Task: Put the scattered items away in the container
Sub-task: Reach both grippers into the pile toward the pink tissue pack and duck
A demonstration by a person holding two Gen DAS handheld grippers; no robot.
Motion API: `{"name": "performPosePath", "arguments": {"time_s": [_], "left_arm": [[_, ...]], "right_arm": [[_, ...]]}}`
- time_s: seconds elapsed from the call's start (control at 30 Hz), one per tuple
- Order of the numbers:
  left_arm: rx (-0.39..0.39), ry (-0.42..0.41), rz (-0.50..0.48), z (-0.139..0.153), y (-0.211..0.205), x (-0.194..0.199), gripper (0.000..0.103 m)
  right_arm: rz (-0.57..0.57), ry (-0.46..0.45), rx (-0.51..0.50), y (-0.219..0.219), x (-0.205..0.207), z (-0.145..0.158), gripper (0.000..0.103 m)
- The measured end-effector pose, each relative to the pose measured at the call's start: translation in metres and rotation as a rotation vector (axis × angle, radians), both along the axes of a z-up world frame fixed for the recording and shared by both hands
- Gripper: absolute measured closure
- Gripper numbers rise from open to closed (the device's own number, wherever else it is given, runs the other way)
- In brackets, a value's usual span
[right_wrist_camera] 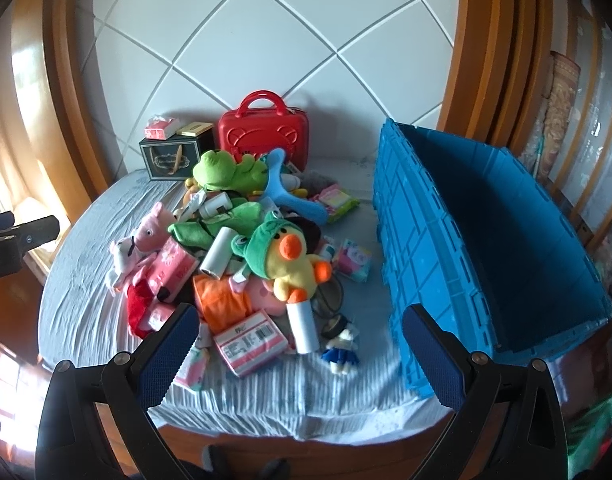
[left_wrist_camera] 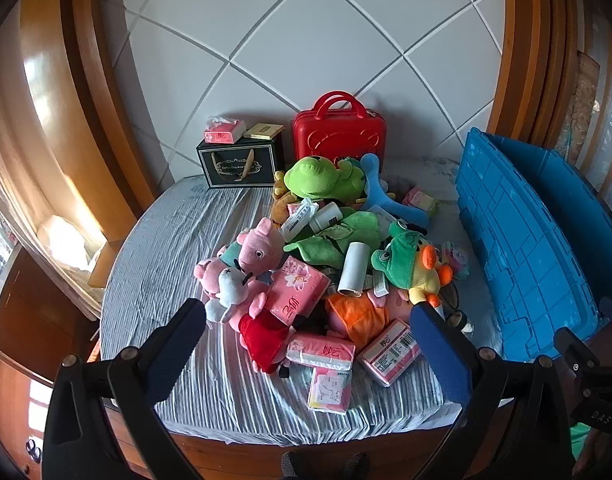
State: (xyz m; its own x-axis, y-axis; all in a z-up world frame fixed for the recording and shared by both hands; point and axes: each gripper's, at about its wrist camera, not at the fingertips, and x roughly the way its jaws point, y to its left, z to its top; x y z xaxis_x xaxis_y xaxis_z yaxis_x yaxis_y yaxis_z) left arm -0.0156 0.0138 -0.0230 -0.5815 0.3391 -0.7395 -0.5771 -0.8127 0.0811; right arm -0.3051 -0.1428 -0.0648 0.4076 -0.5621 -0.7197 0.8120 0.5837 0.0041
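A heap of toys and packs lies mid-bed: a green frog plush (left_wrist_camera: 319, 178), a pink pig plush (left_wrist_camera: 262, 246), a yellow duck in a green hood (left_wrist_camera: 413, 266) (right_wrist_camera: 286, 258), pink tissue packs (left_wrist_camera: 298, 290) (right_wrist_camera: 250, 340), white rolls (left_wrist_camera: 351, 268) (right_wrist_camera: 302, 326) and a small blue doll (right_wrist_camera: 341, 346). The blue crate (left_wrist_camera: 521, 240) (right_wrist_camera: 485, 240) stands open at the right. My left gripper (left_wrist_camera: 306, 316) is open and empty above the heap's near side. My right gripper (right_wrist_camera: 300, 320) is open and empty, over the heap's near edge.
A red case (left_wrist_camera: 339, 134) (right_wrist_camera: 262, 132) and a dark gift box (left_wrist_camera: 240, 160) (right_wrist_camera: 174, 158) with small packs on top stand against the white padded headboard. Wooden frames flank the bed. The striped sheet (left_wrist_camera: 166, 248) lies bare at the left.
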Motion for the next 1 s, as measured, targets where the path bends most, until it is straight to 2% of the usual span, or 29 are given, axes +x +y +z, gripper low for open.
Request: {"name": "performPosePath", "arguments": {"time_s": [0.1, 0.2, 0.3, 0.37, 0.53, 0.67, 0.73, 0.87, 1.0], "left_arm": [[0.020, -0.054, 0.008, -0.012, -0.007, -0.015, 0.000], [0.031, -0.112, 0.004, -0.033, -0.014, -0.039, 0.000], [0.037, -0.108, -0.019, -0.058, -0.018, -0.065, 0.000], [0.059, -0.096, -0.059, -0.075, -0.016, -0.080, 0.000], [-0.018, -0.173, -0.127, -0.138, 0.004, -0.123, 0.000], [-0.059, -0.185, -0.185, -0.190, 0.023, -0.145, 0.000], [-0.074, -0.200, -0.222, -0.211, 0.032, -0.152, 0.000], [-0.089, -0.219, -0.307, -0.239, 0.055, -0.157, 0.000], [-0.113, -0.240, -0.346, -0.266, 0.076, -0.164, 0.000]], "right_arm": [[-0.020, 0.001, 0.003, -0.005, 0.005, -0.006, 0.000], [-0.086, 0.003, 0.007, -0.013, 0.015, -0.015, 0.000], [-0.169, 0.003, 0.016, -0.024, 0.030, -0.030, 0.000], [-0.176, 0.003, 0.022, -0.034, 0.040, -0.042, 0.000], [-0.178, 0.017, 0.036, -0.061, 0.064, -0.077, 0.000], [-0.184, 0.022, 0.043, -0.089, 0.075, -0.109, 0.000], [-0.506, 0.004, 0.059, -0.103, 0.074, -0.121, 0.000], [-0.512, 0.020, 0.085, -0.137, 0.068, -0.145, 0.000], [-0.478, 0.045, 0.110, -0.172, 0.064, -0.166, 0.000]]}}
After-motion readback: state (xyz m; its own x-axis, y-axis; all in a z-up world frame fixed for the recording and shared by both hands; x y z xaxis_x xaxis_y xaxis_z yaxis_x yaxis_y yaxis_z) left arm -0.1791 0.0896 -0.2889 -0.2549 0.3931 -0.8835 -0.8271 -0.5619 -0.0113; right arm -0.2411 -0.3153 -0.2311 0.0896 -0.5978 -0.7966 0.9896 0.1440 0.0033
